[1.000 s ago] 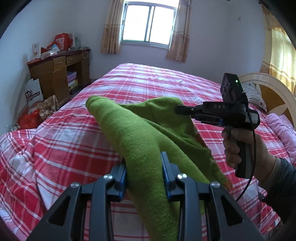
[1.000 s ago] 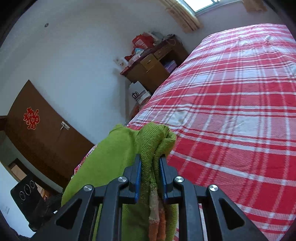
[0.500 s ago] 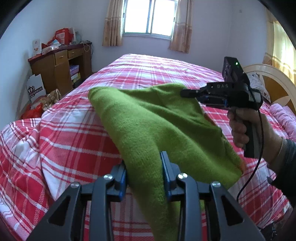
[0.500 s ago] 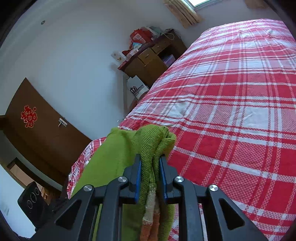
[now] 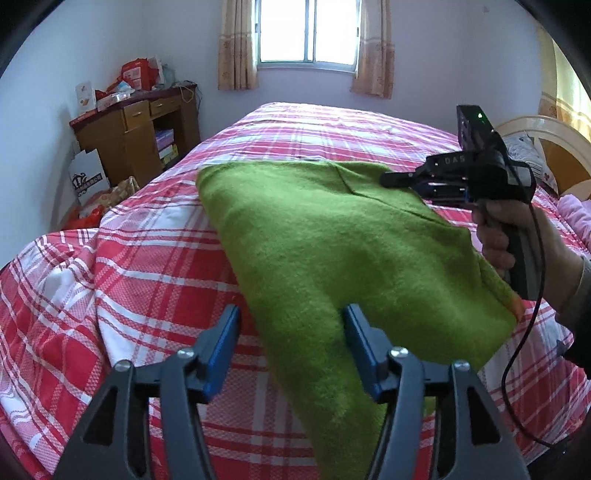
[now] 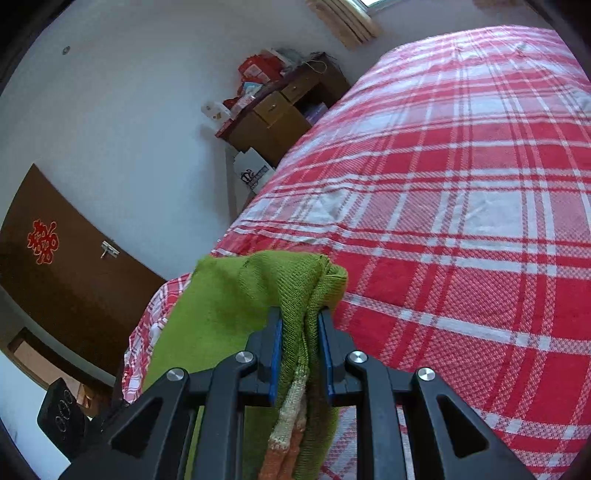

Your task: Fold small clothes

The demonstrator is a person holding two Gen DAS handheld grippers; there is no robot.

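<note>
A green knitted garment (image 5: 332, 243) with an orange and white hem is spread flat over the red plaid bed (image 5: 147, 280). My left gripper (image 5: 291, 343) is open, its blue pads wide apart on either side of the garment's near corner. My right gripper (image 6: 300, 332) is shut on the garment's (image 6: 236, 306) far edge, where the knit bunches between the pads. In the left wrist view the right gripper (image 5: 391, 181) sits at the garment's far right corner, held by a hand.
A wooden desk (image 5: 136, 136) with clutter stands left of the bed, with bags on the floor beside it. A window (image 5: 308, 31) is on the far wall. A headboard and pillows (image 5: 535, 147) are at the right. A brown door (image 6: 66, 273) shows in the right wrist view.
My left gripper has opened and let go of the garment's near corner. The garment has come down from a lifted drape and now lies flatter on the bed. The right gripper stays shut.
</note>
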